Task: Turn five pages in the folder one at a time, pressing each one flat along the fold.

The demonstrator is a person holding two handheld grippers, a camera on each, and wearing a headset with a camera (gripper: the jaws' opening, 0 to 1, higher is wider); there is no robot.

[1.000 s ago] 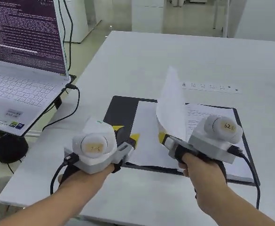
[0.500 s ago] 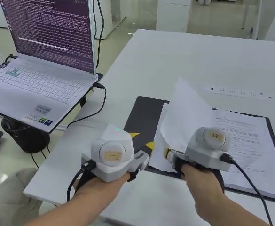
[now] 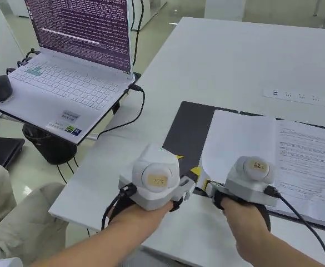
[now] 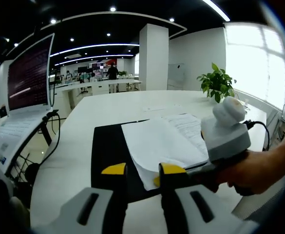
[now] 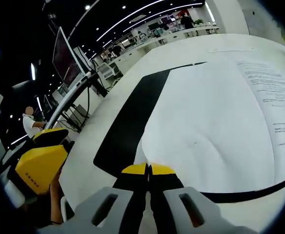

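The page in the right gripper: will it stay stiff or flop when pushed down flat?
Probably floppy: the page bows above the folder where the right gripper pinches its edge. Likely light, since that single pinch carries it. It could crease if pressed unevenly.

A wide white table (image 3: 229, 50) is stretching across an open office, with a pale glossy floor (image 3: 158, 25) showing beside it. Daylight is pouring in through a tall window (image 4: 254, 63), washing out the view beyond. A square white pillar (image 4: 153, 58) is rising to a dark ceiling, where curved light strips (image 4: 98, 46) and small spotlights (image 4: 113, 9) are glowing. A potted plant (image 4: 218, 84) is standing near the window. Farther back, long white desks (image 4: 96, 87) are running along the room, possibly with people standing at them.
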